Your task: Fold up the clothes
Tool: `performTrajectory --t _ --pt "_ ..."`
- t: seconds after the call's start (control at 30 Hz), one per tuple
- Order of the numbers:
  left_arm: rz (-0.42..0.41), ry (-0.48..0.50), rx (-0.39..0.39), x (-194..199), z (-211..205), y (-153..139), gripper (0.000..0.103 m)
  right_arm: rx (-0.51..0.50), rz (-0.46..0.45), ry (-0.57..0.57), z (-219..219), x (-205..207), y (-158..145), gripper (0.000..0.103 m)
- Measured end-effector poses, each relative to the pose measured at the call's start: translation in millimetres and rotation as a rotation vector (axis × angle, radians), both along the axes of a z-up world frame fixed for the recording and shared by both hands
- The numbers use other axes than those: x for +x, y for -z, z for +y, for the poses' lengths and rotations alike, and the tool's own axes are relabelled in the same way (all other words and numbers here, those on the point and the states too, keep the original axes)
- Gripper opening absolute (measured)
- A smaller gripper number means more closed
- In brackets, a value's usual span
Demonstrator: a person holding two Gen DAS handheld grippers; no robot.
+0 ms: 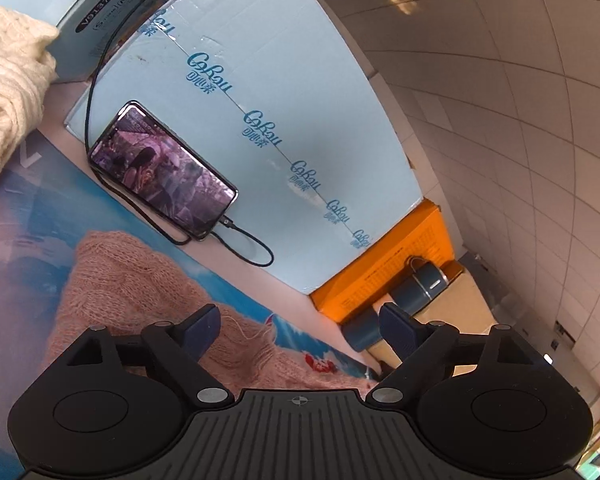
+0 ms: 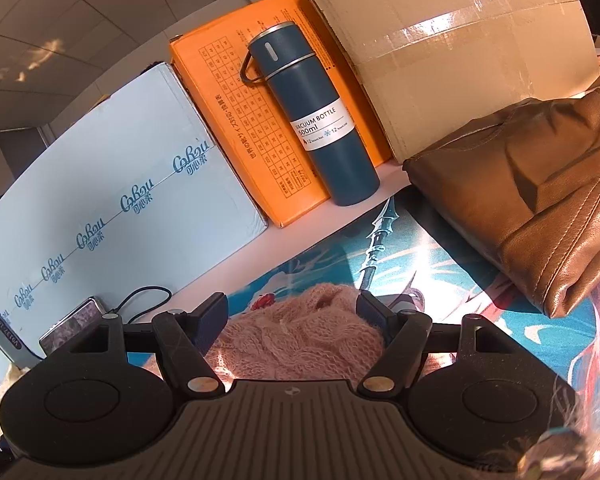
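A: What does the pink sweater (image 2: 300,336) look like?

B: It is a fuzzy, loosely knitted piece in a soft salmon pink, with a cable pattern running through it. It lies bunched in a rounded heap on the printed mat (image 2: 440,264) that covers the near part of the worktop. A loose thread trails from its edge in the left wrist view.

A: And the right gripper (image 2: 293,312)?

B: Its jaws stand partly spread with the sweater's heap filling the gap between them. Whether the pads actually press on the knit, I cannot tell.

A: The left gripper (image 1: 299,326)?

B: Its jaws are spread wide and hold nothing. The same sweater (image 1: 140,292) lies under and to the left of them; the left finger hangs over the knit, the right one over the mat's edge.

A: What else is around?

B: A phone (image 1: 164,170) with a lit screen leans against a pale blue box (image 1: 284,92), a black cable (image 1: 244,246) plugged into it. A cream knit (image 1: 8,92) sits at the far left. Farther right stand an orange box (image 2: 240,120), a dark blue bottle (image 2: 320,120) upright in front of it, and a taped cardboard box (image 2: 460,60). A folded brown leather garment (image 2: 540,196) rests on the mat at the right.
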State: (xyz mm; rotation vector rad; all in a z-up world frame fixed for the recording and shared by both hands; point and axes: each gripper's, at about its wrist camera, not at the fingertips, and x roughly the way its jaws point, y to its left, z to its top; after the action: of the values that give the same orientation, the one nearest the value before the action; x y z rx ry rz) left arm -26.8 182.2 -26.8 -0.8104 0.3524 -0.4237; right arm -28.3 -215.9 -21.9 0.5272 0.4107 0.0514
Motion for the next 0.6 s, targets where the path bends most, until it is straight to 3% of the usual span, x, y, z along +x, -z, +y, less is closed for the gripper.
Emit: performTrajectory --t 0.1,0.17,0.23,0.27,0.33,0.4,0.43,0.5,0.53,0.6 --pt "0.003 0.071 0.001 4 -6 -1 0.098 0.007 -0.011 -0.012 0 -1 -2 0.069" --pt "0.092 0.119 0.087 15 -16 3 0.099 0.006 -0.014 -0.019 1 -1 -3 0.069" --pt "0.082 0.131 0.112 15 -17 3 0.099 0.004 -0.014 -0.022 2 -1 -3 0.069" --pt "0.05 0.133 0.091 12 -13 -1 0.099 0.004 -0.014 -0.023 2 -2 -3 0.069" --pt "-0.112 0.089 0.002 -7 4 -14 0.099 0.014 -0.019 -0.024 1 -4 -3 0.069" --pt "-0.187 -0.112 0.044 -29 20 -31 0.099 0.023 -0.032 -0.022 0 -7 -3 0.069" --pt "-0.163 -0.251 0.107 -36 22 -36 0.099 0.024 -0.036 -0.019 0 -7 -3 0.069" --pt "0.001 -0.543 0.284 -37 19 -39 0.099 0.025 -0.042 -0.013 0 -8 -3 0.069" --pt "0.093 -0.595 0.348 -30 20 -36 0.099 0.025 -0.042 -0.012 0 -8 -3 0.069" --pt "0.229 -0.54 0.343 -13 28 -24 0.099 0.029 -0.043 -0.006 0 -9 -2 0.069"
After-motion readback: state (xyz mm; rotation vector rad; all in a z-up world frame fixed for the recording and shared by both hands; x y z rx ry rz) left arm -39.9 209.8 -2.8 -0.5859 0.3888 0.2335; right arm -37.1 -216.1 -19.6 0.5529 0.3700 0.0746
